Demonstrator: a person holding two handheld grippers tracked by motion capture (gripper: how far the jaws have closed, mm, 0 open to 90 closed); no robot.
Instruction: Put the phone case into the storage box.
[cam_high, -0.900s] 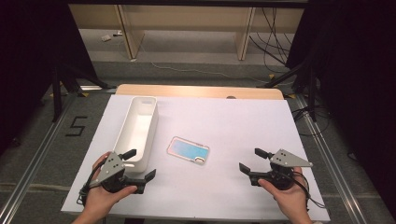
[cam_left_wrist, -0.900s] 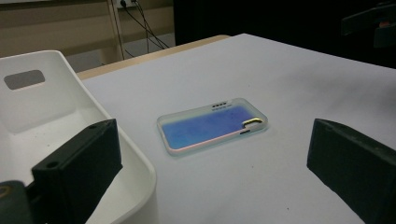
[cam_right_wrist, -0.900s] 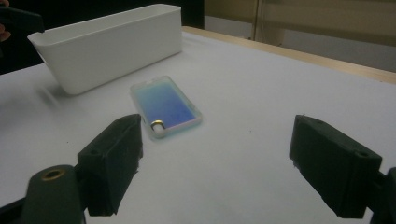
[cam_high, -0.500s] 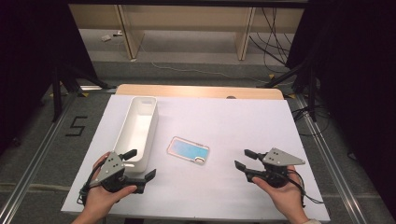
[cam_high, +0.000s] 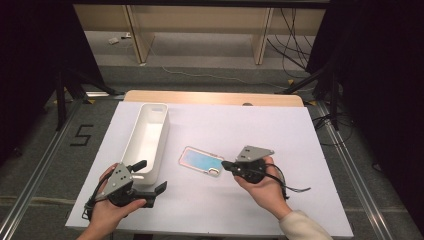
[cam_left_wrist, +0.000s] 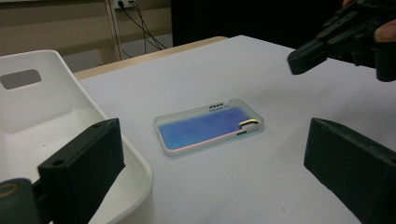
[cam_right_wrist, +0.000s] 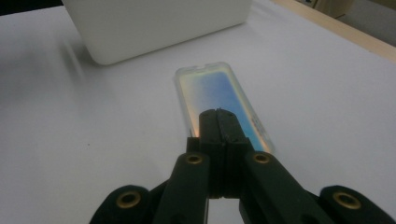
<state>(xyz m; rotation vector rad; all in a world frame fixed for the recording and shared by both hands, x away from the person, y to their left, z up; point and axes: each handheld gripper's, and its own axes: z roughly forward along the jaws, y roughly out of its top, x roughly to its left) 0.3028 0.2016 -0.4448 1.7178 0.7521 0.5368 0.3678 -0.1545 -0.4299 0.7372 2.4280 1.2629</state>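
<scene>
- The translucent phone case with the blue iridescent back lies flat on the white table cover, open side up, just beside the long white plastic bin but not touching it. My guess is the case goes into that bin, since it's parked so close by.
- The right gripper has its jaws pressed together, nothing between them, tip hovering over the near end of the case by the camera cutout. Looks to me like a closed tip is meant to nudge or slide the case rather than pinch it, though I can't tell if it's touching.
- The left gripper is spread wide and held low at the near end of the bin, one jaw over the rim. Probably waiting there to steady the bin or catch the case.
</scene>
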